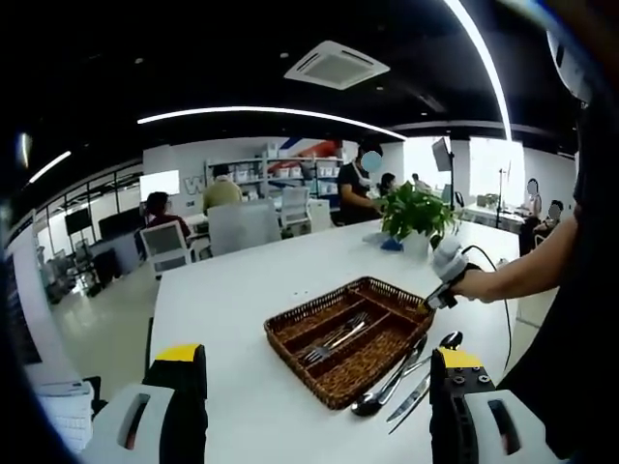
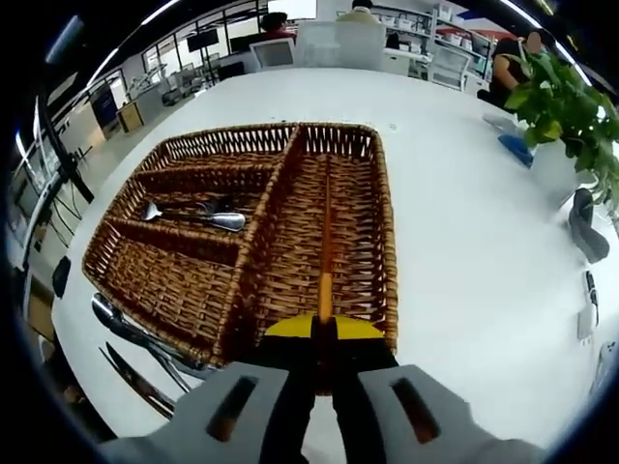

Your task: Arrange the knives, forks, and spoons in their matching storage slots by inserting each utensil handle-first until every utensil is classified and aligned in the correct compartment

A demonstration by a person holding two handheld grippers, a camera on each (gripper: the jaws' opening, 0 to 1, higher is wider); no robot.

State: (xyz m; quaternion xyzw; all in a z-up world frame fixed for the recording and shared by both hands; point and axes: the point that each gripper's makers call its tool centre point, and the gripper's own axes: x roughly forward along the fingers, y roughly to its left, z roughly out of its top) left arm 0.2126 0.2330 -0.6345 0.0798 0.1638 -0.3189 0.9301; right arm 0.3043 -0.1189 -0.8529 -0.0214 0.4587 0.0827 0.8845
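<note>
A brown wicker basket point(image 1: 382, 360) point(image 2: 174, 280) with several slots sits on the white table point(image 1: 232, 290). Forks point(image 1: 334, 338) point(image 2: 198, 216) lie in its middle small slot. Spoons point(image 1: 392, 382) point(image 2: 131, 333) and a knife point(image 1: 411, 398) point(image 2: 135, 382) lie on the table beside the basket. My left gripper point(image 1: 317, 356) is wide open, held back from the basket. My right gripper point(image 2: 324, 333) point(image 1: 440, 290) is at the basket's rim, shut on the near end of a thin orange-brown stick point(image 2: 326, 242) lying along the long slot; I cannot tell what utensil it is.
A potted plant point(image 1: 416, 215) point(image 2: 566, 106) stands at the far end of the table, with a blue object point(image 2: 517, 147) and a black device point(image 2: 583, 227) close by. People sit at desks in the background. A person's arm point(image 1: 522, 275) holds my right gripper.
</note>
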